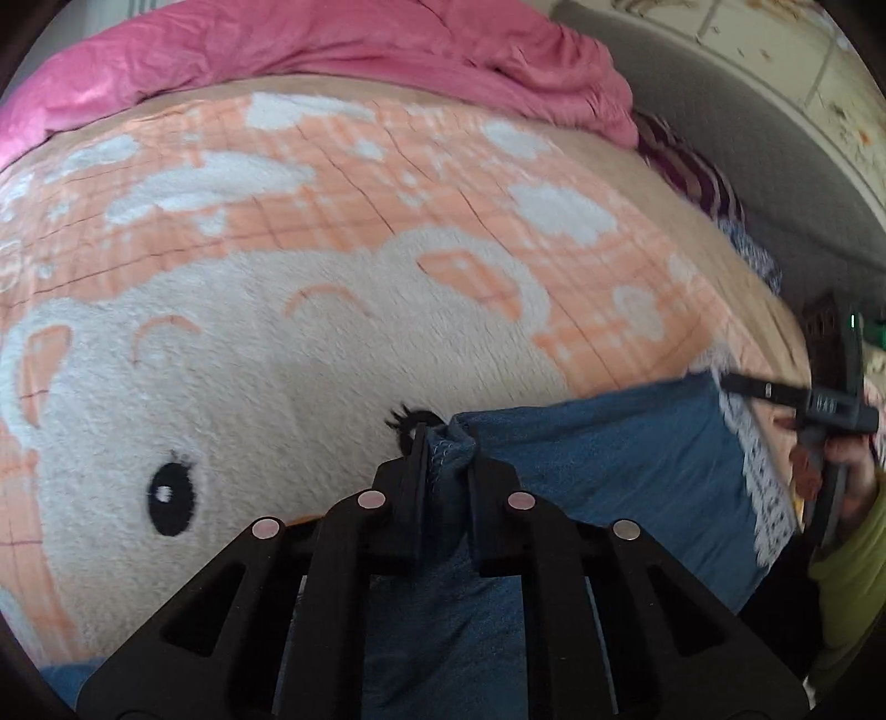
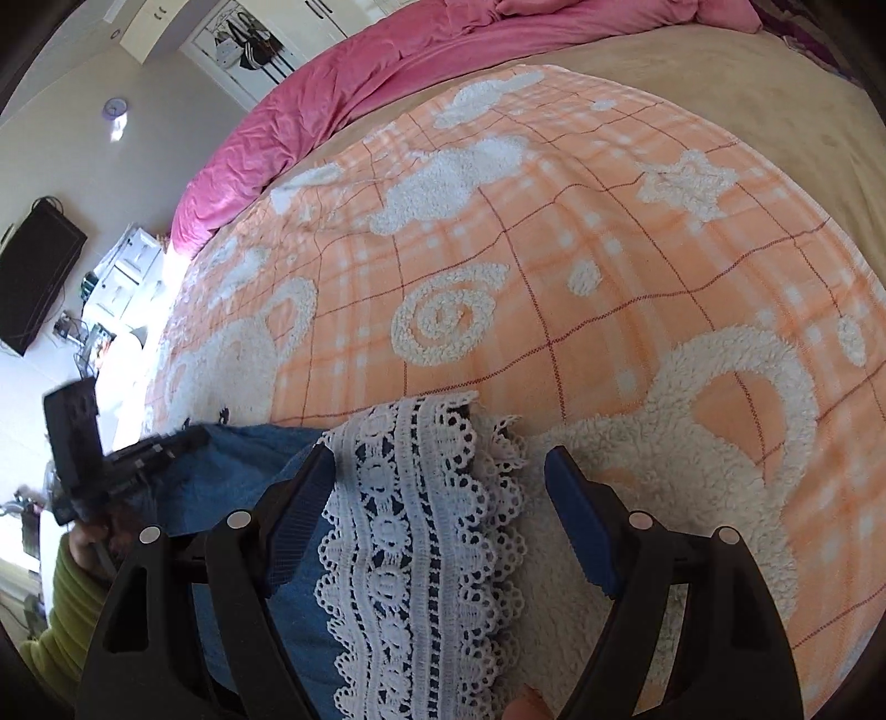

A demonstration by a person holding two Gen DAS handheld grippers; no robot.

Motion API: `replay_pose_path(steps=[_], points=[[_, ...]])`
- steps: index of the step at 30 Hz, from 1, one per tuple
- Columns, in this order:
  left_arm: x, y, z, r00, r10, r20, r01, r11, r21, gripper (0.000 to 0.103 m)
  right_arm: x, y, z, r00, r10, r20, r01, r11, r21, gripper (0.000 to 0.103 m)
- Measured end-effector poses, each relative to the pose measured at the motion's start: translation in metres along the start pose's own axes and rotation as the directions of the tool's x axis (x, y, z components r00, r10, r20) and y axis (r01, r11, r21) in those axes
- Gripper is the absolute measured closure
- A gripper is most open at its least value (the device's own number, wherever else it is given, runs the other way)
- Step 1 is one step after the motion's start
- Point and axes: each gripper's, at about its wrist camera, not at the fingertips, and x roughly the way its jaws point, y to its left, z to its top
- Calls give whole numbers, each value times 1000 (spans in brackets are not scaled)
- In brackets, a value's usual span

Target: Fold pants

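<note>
Bed with peach plaid blanket (image 2: 554, 232), pink duvet (image 1: 332, 50) along far edge. Denim pants (image 1: 609, 459) lie at near edge of blanket, long axis running left gripper to right gripper. Left gripper (image 1: 447, 443) clenched on denim fold. Right gripper (image 2: 440, 468) spread wide, straddling lace hem (image 2: 410, 526), gripping nothing. Judgement: right end needs pinching before fold.

I can read no text, label, brand or number in either view. Small pale marks sit on the right gripper (image 1: 830, 407) body seen from the left wrist, too blurred to make out.
</note>
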Motion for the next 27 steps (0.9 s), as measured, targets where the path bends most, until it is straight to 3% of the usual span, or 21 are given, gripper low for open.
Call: replay_pose_path(steps=[2,4,6,9,11,13,14,16,17,18,21,24,27], points=[[1,6,-2,1000,-9,-4,9,999,-34,97,0,1,-4,1000,1,-3,-1,1000,-5,27],[8,1,-6,999,1,-48,-1,1000,-3,93,0,3,-4,1000,-4,-2,4,1000,-16,27],[12,-1,-9,998,16,-66,-16,1000,7,66,1,1,-3,1000,6,-2,-6,1000,-3,27],[9,3,-9,997,12,-72,-14,1000,-20,62,5,-3,2,1000,31,-1,-31,999,27,29],[10,7,-11,998,11,-67,-13,999,-30,62,8,-4,5,999,45,-8,-44,998,36,39],[14,8,-12,998,2,-68,-6,999,-47,62,14,-2,4,997,70,-26,-69,997,37,55],[15,7,-12,998,-1,-60,-2,999,-49,62,15,-1,3,996,82,-30,-81,996,39,58],[16,6,-13,999,-15,-48,13,998,-62,65,12,1,0,994,108,-22,-107,993,41,77],[16,6,-13,999,-21,-44,17,997,-77,76,8,3,-2,993,121,-10,-121,992,40,81],[15,9,-13,998,-44,-38,40,993,-110,94,1,6,-4,994,106,20,-107,994,25,82],[10,18,-16,996,-93,-11,89,975,-202,97,-22,25,-7,988,91,123,-83,994,-69,86],[-11,13,-7,995,-61,74,74,978,-194,97,-38,48,1,972,71,222,-32,985,-171,86],[-25,5,4,990,-4,142,25,989,-144,97,-37,62,23,969,18,248,39,974,-222,86]])
